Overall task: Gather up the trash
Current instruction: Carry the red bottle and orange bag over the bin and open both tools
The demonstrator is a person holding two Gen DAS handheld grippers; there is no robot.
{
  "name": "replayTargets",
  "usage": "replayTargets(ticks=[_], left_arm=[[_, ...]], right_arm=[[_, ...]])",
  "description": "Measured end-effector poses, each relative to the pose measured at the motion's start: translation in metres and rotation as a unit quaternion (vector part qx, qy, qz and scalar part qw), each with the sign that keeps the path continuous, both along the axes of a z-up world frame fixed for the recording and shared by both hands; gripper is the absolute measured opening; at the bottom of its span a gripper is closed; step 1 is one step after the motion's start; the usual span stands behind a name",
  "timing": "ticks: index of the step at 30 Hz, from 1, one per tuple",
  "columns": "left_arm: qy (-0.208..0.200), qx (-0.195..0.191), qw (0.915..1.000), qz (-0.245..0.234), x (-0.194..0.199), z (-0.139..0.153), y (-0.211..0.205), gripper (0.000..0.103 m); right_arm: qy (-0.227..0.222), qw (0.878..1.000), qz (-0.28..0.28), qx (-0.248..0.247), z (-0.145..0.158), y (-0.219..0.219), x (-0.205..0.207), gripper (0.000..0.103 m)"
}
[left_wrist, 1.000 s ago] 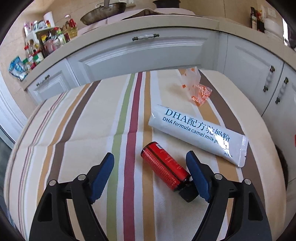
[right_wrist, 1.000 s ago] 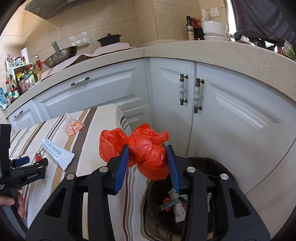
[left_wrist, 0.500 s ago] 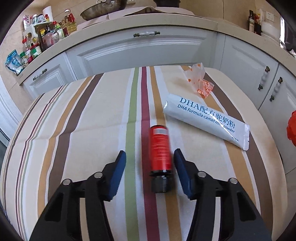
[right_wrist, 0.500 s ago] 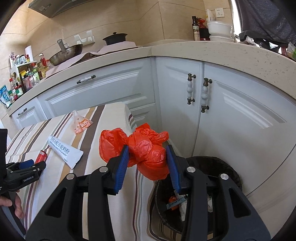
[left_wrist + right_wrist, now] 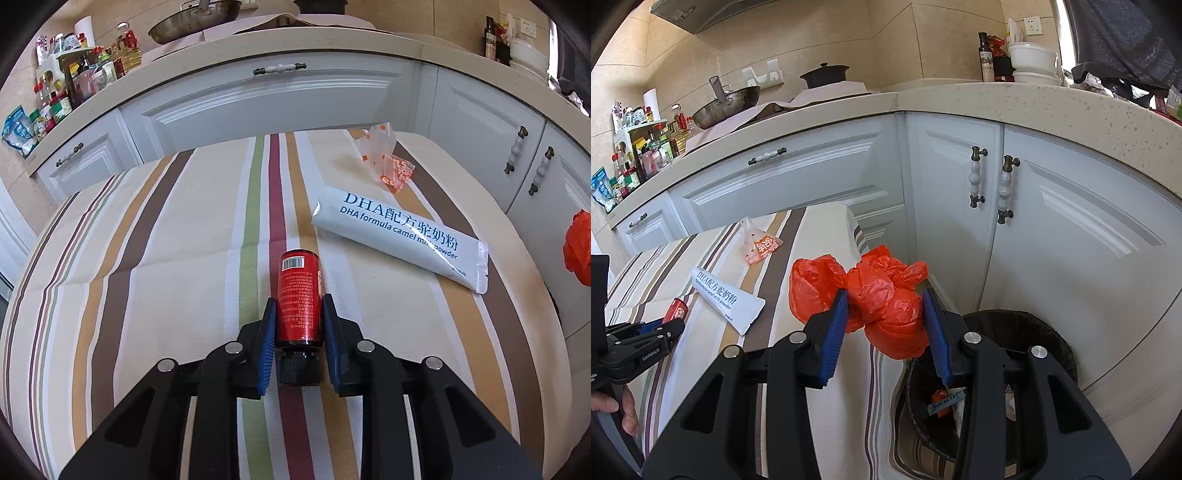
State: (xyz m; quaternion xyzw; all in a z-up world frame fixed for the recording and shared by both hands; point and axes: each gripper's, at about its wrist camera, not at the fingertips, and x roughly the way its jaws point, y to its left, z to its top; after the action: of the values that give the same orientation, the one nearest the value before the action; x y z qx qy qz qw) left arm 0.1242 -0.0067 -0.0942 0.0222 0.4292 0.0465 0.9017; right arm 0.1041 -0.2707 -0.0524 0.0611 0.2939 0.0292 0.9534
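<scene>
My left gripper (image 5: pixel 298 314) is shut on a small red bottle (image 5: pixel 298 295) with a black cap, lying on the striped tablecloth (image 5: pixel 177 258). A white DHA milk powder sachet (image 5: pixel 402 240) and a clear orange-printed wrapper (image 5: pixel 386 162) lie beyond it to the right. My right gripper (image 5: pixel 884 306) is shut on a crumpled orange plastic bag (image 5: pixel 886 299), held at the table's right edge, just left of the dark trash bin (image 5: pixel 1034 332), which holds some litter. The left gripper (image 5: pixel 639 343), bottle (image 5: pixel 677 308), sachet (image 5: pixel 727 299) and wrapper (image 5: pixel 761 245) also show in the right wrist view.
White kitchen cabinets (image 5: pixel 1052 229) curve behind the table and bin. The counter above carries a wok (image 5: pixel 192 18), a black pot (image 5: pixel 823 75) and a rack of jars and bottles (image 5: pixel 74 85). The orange bag (image 5: pixel 578 247) shows at the right edge of the left wrist view.
My left gripper has swung in line with the red bottle and closed on it. My right gripper has kept hold of the orange bag and drifted slightly left relative to the bin.
</scene>
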Motion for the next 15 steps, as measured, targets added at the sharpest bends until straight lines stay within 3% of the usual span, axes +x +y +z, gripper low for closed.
replayTargets(ticks=[15], left_arm=[[-0.018,0.009,0.9997,-0.011,-0.0084,0.0052,-0.0031,0.025]], right_arm=[[-0.004,1.000,0.000,0.000,0.0030,0.0022,-0.0066,0.040]])
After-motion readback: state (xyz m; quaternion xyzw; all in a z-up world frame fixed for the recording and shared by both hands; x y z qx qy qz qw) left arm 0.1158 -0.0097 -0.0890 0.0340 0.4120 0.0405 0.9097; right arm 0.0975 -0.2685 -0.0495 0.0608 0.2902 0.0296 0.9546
